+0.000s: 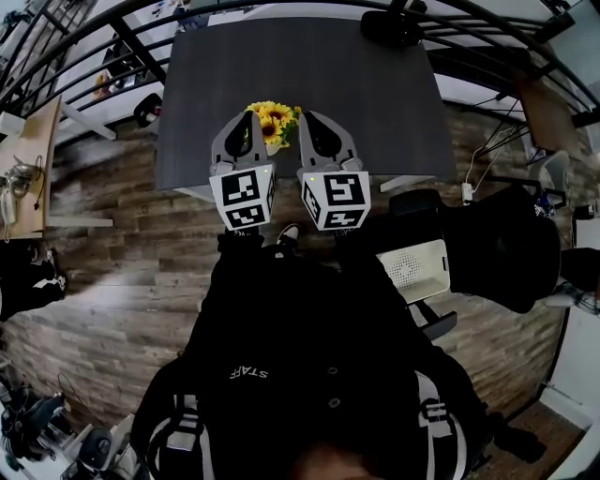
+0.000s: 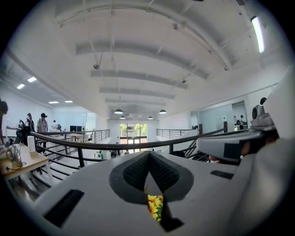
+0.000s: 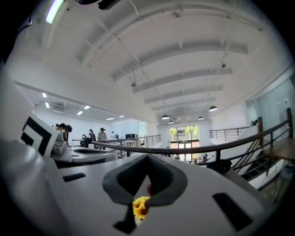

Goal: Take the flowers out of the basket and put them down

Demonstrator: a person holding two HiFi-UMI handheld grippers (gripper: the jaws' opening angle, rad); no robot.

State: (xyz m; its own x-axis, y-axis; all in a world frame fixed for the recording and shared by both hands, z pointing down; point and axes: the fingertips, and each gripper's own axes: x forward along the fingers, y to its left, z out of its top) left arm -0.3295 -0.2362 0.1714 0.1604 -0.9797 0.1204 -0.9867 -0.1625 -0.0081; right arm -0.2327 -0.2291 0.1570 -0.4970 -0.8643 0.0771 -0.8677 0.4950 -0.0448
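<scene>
A bunch of yellow sunflowers (image 1: 273, 118) stands at the near edge of the dark table (image 1: 309, 75), with a pale container (image 1: 274, 147) showing under the blooms. My left gripper (image 1: 246, 114) is just left of the flowers and my right gripper (image 1: 312, 117) just right of them, both close beside the bunch. In the left gripper view the gripper (image 2: 148, 154) has its jaws met at the tips, and the sunflowers (image 2: 155, 206) show through the gap lower down. The right gripper (image 3: 147, 156) is also shut, with a sunflower (image 3: 139, 207) peeking below. Neither grips a flower.
A black object (image 1: 389, 28) lies at the table's far edge. Wooden floor (image 1: 112, 244) surrounds the table, with a white box-like unit (image 1: 417, 267) and a black chair (image 1: 506, 244) to the right. Dark railings (image 1: 84, 47) run behind, and people stand far off.
</scene>
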